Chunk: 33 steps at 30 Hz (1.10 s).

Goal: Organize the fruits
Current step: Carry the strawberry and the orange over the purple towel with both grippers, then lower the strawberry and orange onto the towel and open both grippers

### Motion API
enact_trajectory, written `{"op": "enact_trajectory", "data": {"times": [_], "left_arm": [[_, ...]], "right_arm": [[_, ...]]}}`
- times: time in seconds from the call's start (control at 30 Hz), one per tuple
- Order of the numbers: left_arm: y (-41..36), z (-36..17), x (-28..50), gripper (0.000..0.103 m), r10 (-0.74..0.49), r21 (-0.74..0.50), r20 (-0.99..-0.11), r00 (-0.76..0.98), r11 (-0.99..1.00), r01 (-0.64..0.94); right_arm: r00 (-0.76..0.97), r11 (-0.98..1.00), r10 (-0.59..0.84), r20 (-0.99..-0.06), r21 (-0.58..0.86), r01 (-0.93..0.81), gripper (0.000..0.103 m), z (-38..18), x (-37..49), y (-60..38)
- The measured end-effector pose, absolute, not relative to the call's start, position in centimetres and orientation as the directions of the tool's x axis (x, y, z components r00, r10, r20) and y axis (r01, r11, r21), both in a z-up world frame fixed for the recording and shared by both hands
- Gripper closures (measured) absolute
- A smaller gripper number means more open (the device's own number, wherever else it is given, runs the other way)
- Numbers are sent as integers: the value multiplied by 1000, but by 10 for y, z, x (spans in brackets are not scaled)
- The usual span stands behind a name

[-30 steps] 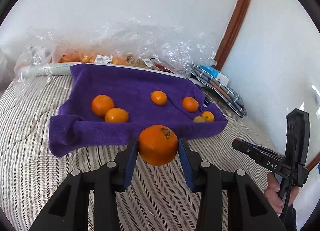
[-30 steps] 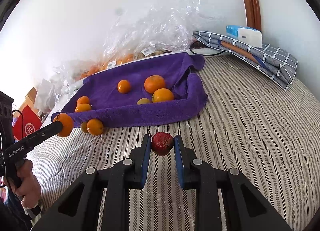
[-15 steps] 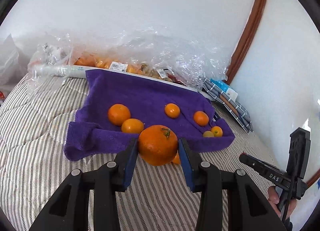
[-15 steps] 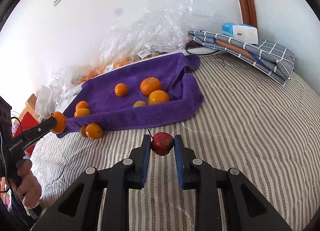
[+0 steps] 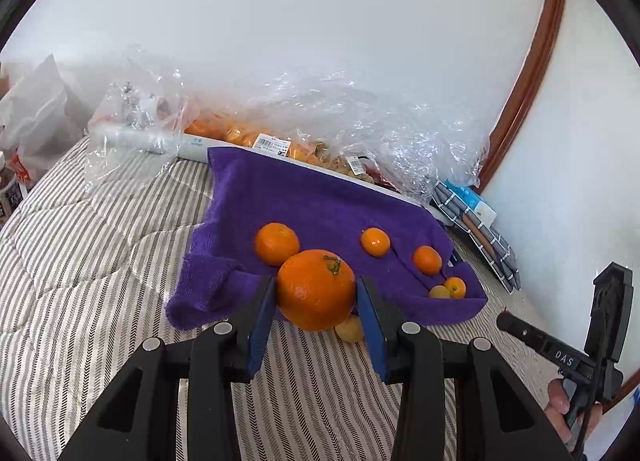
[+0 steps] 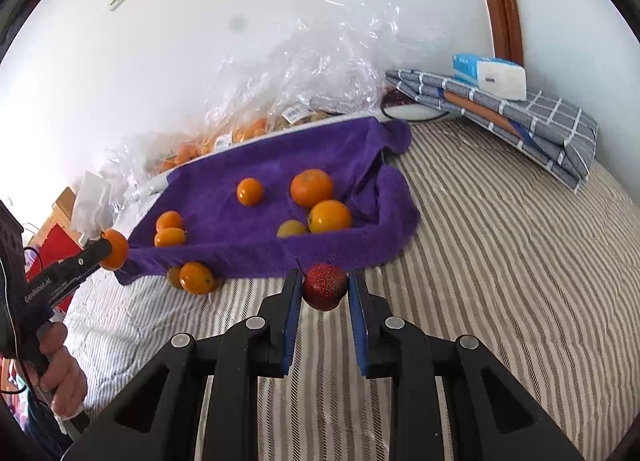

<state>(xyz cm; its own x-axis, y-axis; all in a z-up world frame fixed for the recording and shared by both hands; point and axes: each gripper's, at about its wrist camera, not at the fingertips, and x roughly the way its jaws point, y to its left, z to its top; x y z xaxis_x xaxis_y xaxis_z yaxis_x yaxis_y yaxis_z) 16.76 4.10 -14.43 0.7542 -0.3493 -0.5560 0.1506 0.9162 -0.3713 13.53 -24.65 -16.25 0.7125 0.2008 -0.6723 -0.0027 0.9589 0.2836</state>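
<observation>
The left gripper [image 5: 316,295] is clenched on a large orange [image 5: 316,289], stem end up, held off the bedcover just in front of the near edge of the purple towel [image 5: 320,205]. The right gripper [image 6: 324,289] is clamped on a small red fruit [image 6: 324,287], likewise held clear of the striped bedcover [image 6: 500,253] — close to the towel's near edge, at its right-hand corner.

Judged step: both fruits are in carriage, neither yet set down. The next move calls for bringing each over its intended group and lowering before release, since round fruit on a soft, sloping towel is likely to roll.

Contents of the towel, right wrist view: two larger oranges [image 6: 312,187] touching near the right fold, a yellowish small fruit [image 6: 292,228] beside them, one small orange [image 6: 249,191] mid-towel, and two more [image 6: 170,229] towards the left edge. Two fruits [image 6: 196,278] lie off the towel on the bedcover, just beside its near left corner.

Behind the towel's far edge, clear plastic bags [image 5: 360,129] hold further orange fruit with price labels; exact count cannot be told.
</observation>
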Motion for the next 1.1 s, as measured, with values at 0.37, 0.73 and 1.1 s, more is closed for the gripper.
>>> {"op": "enact_trajectory", "data": {"times": [0.37, 0.73, 1.1], "left_arm": [[57, -105, 187, 64, -312, -396, -505, 805, 912, 106], [48, -105, 235, 64, -302, -421, -515, 802, 904, 70], [24, -153, 266, 64, -307, -408, -612, 729, 912, 41]], "right_arm": [[749, 963, 229, -622, 257, -80, 79, -123, 167, -232], [771, 964, 235, -593, 242, -108, 79, -114, 209, -224], [689, 965, 256, -678, 220, -142, 79, -161, 240, -203]]}}
